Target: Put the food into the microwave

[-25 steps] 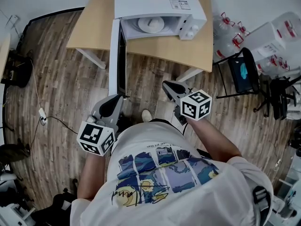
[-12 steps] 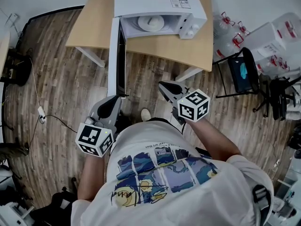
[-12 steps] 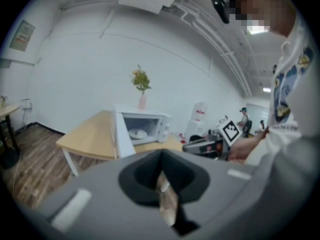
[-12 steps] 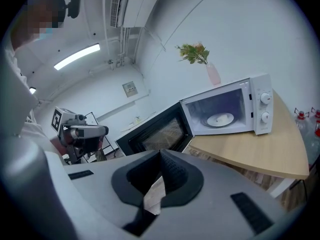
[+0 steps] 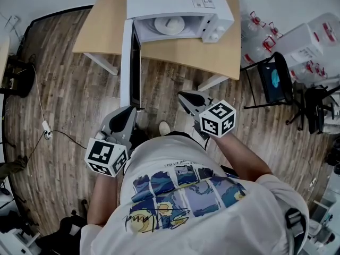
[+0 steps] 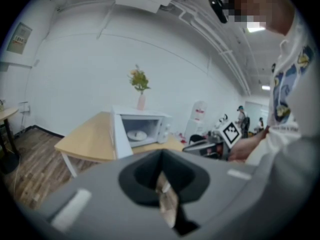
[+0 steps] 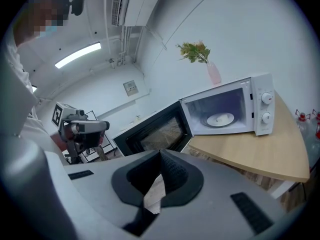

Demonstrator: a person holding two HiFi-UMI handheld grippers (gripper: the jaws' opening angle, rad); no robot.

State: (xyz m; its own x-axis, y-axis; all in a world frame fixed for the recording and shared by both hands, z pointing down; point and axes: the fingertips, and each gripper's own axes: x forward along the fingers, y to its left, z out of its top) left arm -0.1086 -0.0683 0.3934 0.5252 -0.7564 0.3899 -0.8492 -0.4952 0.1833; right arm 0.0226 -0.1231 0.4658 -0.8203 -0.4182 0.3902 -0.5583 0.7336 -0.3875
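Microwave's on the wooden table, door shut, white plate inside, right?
No. The door is open, swung wide, as the head view shows; the microwave is on the wooden table with a white plate inside.

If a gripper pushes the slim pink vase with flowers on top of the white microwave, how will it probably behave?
The slim pink vase looks tall and narrow, so it would probably tip rather than slide. The leafy flowers spread above it, likely making it top-heavy.
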